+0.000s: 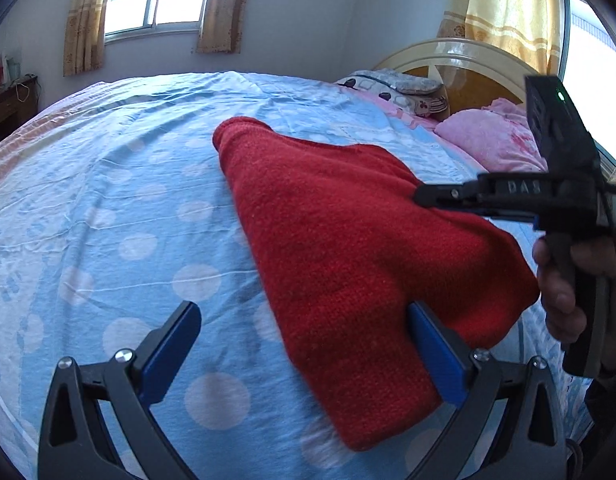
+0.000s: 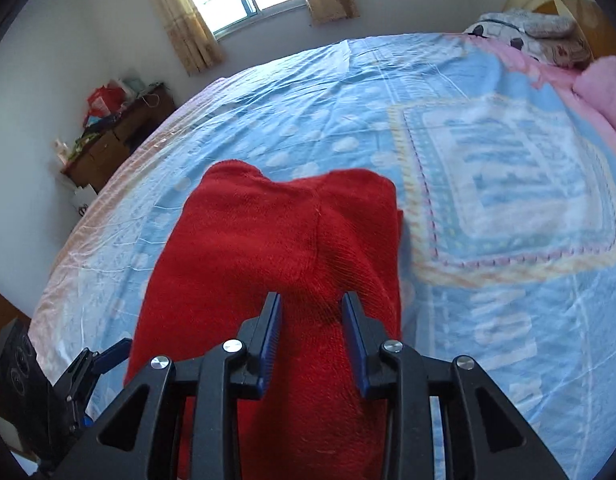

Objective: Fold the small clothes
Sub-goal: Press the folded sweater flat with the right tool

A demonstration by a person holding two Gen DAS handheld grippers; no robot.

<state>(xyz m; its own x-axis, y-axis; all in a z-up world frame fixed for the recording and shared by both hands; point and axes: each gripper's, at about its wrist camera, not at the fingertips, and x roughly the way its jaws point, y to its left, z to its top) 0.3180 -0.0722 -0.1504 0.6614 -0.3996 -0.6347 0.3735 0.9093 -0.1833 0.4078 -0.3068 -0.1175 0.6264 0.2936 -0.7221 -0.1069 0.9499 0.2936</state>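
While the red knit garment (image 1: 348, 248) lies folded on the blue dotted bedsheet (image 1: 107, 200), both grippers hang just above it. Left gripper (image 1: 303, 344): jaws spread wide, gripping nothing; its right blue pad sits against the garment's near edge, the left pad over bare sheet. Right gripper (image 2: 312, 336): jaws parted a little, fabric showing between the pads but not pinched (released). From the left wrist view its tip points at the garment's far side, a hand (image 1: 564, 280) around its handle. Pink pillow (image 1: 496, 140) lies by the headboard.
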